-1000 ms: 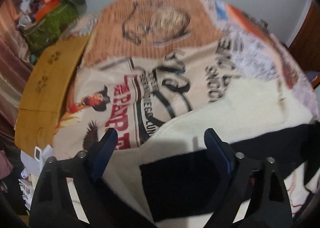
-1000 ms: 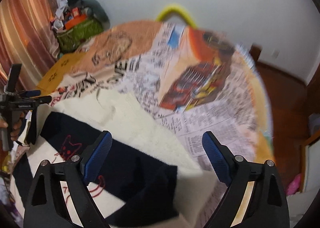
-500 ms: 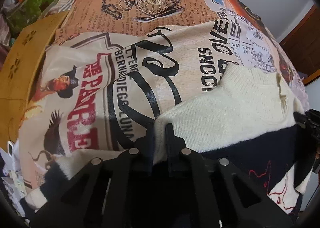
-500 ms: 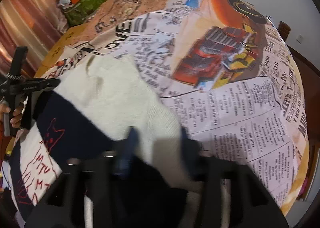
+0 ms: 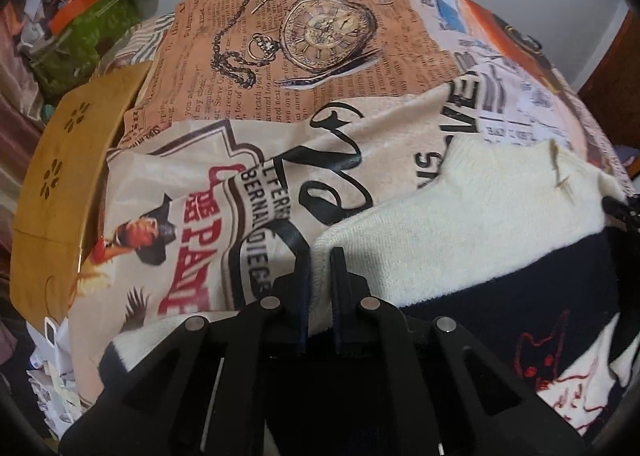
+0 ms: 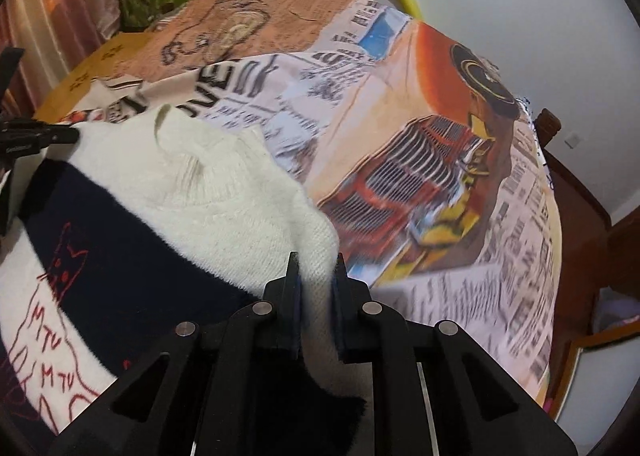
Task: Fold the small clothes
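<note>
1. One sweater (image 5: 500,216), cream with a navy band and red stitched cats, lies on the tabletop (image 5: 320,68) at its near edge.
2. Two grippers: the left gripper (image 5: 320,256) pinches the sweater's cream left corner; its jaws have just been closing.
3. The right gripper (image 6: 316,260) pinches the cream right corner; its jaws also just closed on cloth.
4. One printed cloth covers the tabletop.
5. The sweater's lower part is hidden behind both grippers; its red lettering is cut off.
</note>
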`<state>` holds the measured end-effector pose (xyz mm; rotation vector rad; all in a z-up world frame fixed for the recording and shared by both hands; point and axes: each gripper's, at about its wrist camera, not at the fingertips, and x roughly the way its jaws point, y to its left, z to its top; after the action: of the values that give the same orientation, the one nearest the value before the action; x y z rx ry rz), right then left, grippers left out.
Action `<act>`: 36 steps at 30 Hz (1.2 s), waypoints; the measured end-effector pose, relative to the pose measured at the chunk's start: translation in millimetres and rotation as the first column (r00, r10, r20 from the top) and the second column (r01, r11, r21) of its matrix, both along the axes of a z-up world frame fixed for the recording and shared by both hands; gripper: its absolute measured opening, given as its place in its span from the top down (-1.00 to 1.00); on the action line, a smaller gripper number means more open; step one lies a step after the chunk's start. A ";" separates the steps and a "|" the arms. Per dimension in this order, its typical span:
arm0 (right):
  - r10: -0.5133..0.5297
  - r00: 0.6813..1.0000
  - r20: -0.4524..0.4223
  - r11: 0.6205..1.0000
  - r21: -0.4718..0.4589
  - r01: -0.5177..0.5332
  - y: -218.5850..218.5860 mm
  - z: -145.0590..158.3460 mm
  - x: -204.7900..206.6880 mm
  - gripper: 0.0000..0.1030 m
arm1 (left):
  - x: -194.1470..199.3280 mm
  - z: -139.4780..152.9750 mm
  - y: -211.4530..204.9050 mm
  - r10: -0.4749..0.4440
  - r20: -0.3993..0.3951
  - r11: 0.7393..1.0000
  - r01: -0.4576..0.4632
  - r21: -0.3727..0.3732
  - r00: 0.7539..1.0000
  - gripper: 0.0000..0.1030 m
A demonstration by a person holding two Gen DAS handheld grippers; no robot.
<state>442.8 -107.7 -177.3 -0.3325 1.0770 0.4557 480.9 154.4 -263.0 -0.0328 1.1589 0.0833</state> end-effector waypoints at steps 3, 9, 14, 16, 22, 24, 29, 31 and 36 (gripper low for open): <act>-0.024 1.000 -0.011 1.000 0.013 0.024 -1.0 -1.4 1.1 0.71 | 5.9 -9.5 -8.5 -0.013 -0.017 0.999 0.013 0.043 1.000 0.84; -0.051 0.997 0.054 0.992 0.121 0.044 -9.9 38.5 -28.7 0.55 | -13.2 13.7 -19.8 -0.054 0.040 0.997 0.051 0.064 0.998 0.76; -0.019 0.998 0.054 0.965 0.264 0.004 -1.8 62.2 -70.4 0.35 | -43.7 50.2 -24.2 -0.044 0.104 0.999 0.045 -0.001 0.994 0.46; 0.000 0.999 0.032 0.955 0.297 -0.010 6.8 59.9 -89.1 0.23 | -61.6 60.9 -29.8 -0.059 0.127 0.998 0.061 -0.014 0.990 0.28; 0.014 0.995 -0.097 0.965 0.263 0.012 32.1 15.3 -120.1 -0.28 | -117.8 61.8 -56.3 -0.119 0.137 0.992 0.110 0.070 0.984 -0.25; 0.001 0.996 -0.092 0.982 0.190 0.017 34.3 1.1 -124.5 -0.28 | -134.4 50.7 -62.8 -0.130 0.103 0.990 0.123 0.071 0.986 -0.26; -0.088 0.995 -0.047 0.986 0.136 0.094 1.8 -4.0 -128.2 -0.22 | -160.6 21.3 -67.5 -0.119 0.020 0.990 0.118 0.077 0.993 -0.27; -0.122 0.992 -0.021 0.985 0.123 0.124 -16.2 0.7 -132.5 -0.22 | -168.9 7.0 -66.4 -0.103 -0.020 0.990 0.104 0.099 0.995 -0.30; -0.205 0.973 0.104 0.979 0.011 0.205 -59.2 13.3 -149.4 -0.21 | -185.4 9.3 -57.3 -0.057 0.010 0.994 0.056 0.097 0.998 -0.48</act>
<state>293.4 -166.9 -164.0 -0.2390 0.9971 0.2515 295.5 97.0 -253.8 0.0848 1.1411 0.0886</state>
